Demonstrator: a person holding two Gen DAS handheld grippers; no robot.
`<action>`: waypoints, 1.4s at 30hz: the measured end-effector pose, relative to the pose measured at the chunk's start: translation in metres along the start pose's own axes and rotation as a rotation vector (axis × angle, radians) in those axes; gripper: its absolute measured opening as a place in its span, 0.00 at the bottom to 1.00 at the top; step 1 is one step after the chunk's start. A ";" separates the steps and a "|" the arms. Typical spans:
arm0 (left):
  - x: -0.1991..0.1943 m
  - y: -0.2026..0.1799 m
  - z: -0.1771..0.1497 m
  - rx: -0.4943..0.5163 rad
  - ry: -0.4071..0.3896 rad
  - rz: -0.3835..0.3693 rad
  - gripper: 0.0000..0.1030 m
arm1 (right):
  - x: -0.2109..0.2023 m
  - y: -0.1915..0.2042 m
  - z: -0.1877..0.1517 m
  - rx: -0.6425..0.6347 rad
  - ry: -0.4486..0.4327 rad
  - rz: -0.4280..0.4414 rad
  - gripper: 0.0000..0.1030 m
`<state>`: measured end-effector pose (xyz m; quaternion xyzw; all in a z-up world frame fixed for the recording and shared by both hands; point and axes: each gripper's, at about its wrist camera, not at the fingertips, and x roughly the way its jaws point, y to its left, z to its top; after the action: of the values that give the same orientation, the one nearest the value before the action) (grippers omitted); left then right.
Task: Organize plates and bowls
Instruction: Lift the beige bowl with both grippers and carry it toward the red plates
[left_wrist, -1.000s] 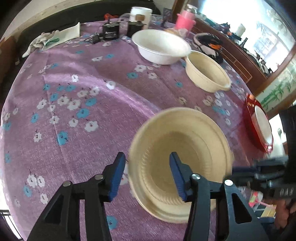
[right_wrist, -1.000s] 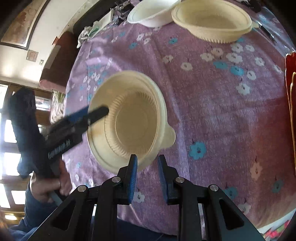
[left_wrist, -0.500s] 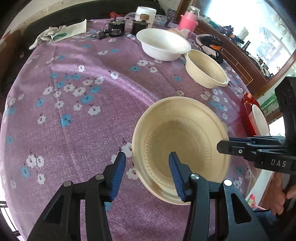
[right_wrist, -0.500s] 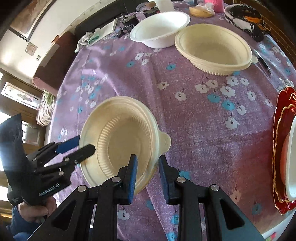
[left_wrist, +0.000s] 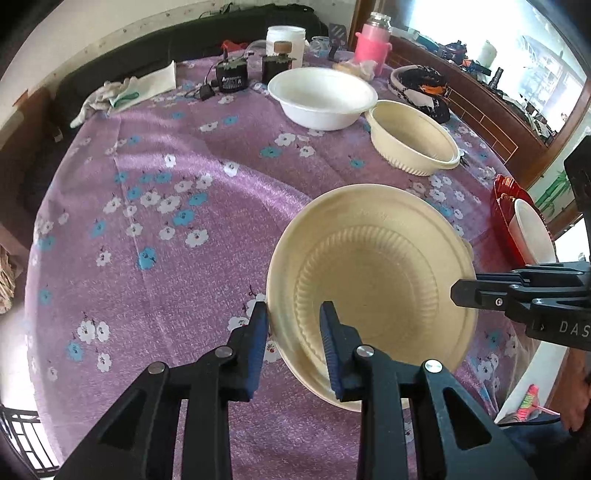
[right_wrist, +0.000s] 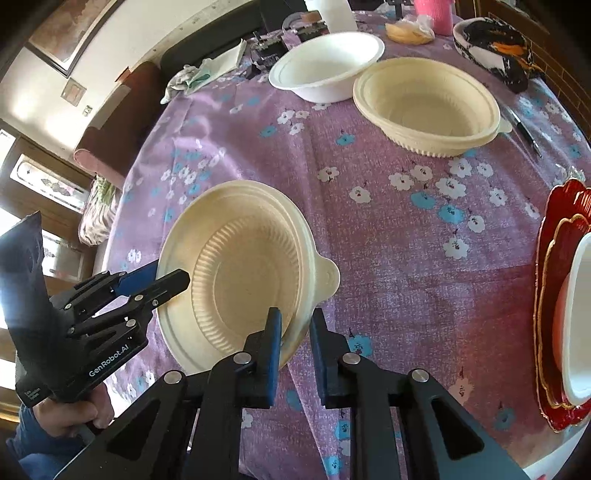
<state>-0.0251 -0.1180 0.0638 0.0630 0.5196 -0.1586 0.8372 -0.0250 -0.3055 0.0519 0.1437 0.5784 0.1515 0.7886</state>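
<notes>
A cream ribbed bowl (left_wrist: 376, 288) with a small tab handle hangs tilted just above the purple floral tablecloth (left_wrist: 166, 258). My left gripper (left_wrist: 293, 317) has its jaws closing on the bowl's near-left rim, one pad outside and one on the inner wall. In the right wrist view the same bowl (right_wrist: 240, 280) has my right gripper (right_wrist: 295, 321) closing on its rim beside the tab. The left gripper (right_wrist: 170, 273) pinches the opposite edge there, held by a person's hand. One right finger (left_wrist: 480, 295) reaches the rim from the right in the left wrist view.
Farther back stand a white bowl (left_wrist: 321, 96) and a second cream bowl (left_wrist: 413, 136). A red plate (right_wrist: 554, 295) carrying a white dish (right_wrist: 580, 325) sits at the right table edge. Black devices (left_wrist: 231, 77), a pink bottle (left_wrist: 373, 44), cloth gloves (left_wrist: 122, 96) and a pen (right_wrist: 524, 129) lie around.
The left jaws have narrowed from wide apart onto the bowl's rim. The right jaws have tightened a little. Both views now take in more of the far table.
</notes>
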 end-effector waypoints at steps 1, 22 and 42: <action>-0.001 -0.001 0.000 0.004 -0.005 0.003 0.27 | -0.001 -0.001 -0.001 -0.001 -0.003 0.001 0.17; -0.014 -0.055 0.010 0.118 -0.055 0.035 0.27 | -0.037 -0.032 -0.019 0.060 -0.073 0.006 0.17; -0.018 -0.103 0.025 0.175 -0.087 0.001 0.27 | -0.074 -0.066 -0.031 0.099 -0.151 -0.009 0.17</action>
<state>-0.0453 -0.2185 0.0972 0.1292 0.4671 -0.2053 0.8503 -0.0710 -0.3942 0.0806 0.1908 0.5248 0.1080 0.8225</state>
